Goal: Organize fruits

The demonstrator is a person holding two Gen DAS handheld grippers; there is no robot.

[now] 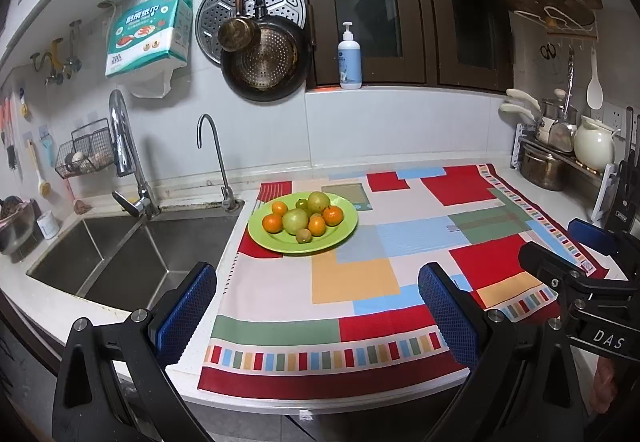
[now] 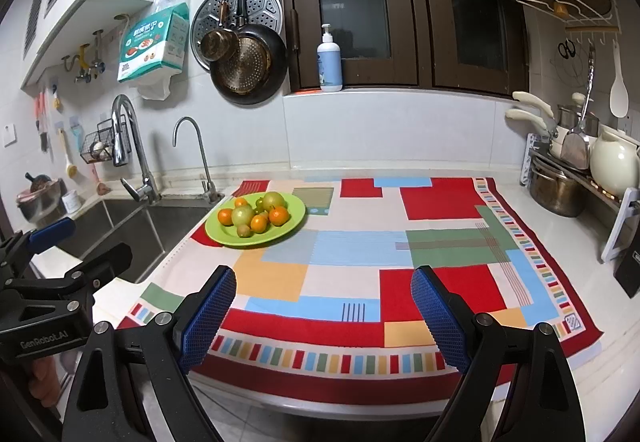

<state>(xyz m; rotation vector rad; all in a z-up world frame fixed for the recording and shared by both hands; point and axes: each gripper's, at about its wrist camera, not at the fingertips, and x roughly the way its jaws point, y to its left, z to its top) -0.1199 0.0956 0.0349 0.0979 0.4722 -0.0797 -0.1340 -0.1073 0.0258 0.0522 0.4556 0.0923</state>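
Fruits (image 1: 303, 219), tangerines and green guava-like ones, sit heaped on a green plate (image 1: 340, 234) at the patterned cloth's (image 1: 360, 274) sink-side corner; the left gripper (image 1: 318, 312) hangs back, spread and empty. From the right wrist, the right gripper (image 2: 324, 316) is likewise released, well short of the fruit, leaving both free to reach.

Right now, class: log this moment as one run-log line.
left tongs: open, empty | right tongs: open, empty | fruits: piled on green plate | plate: on patterned cloth
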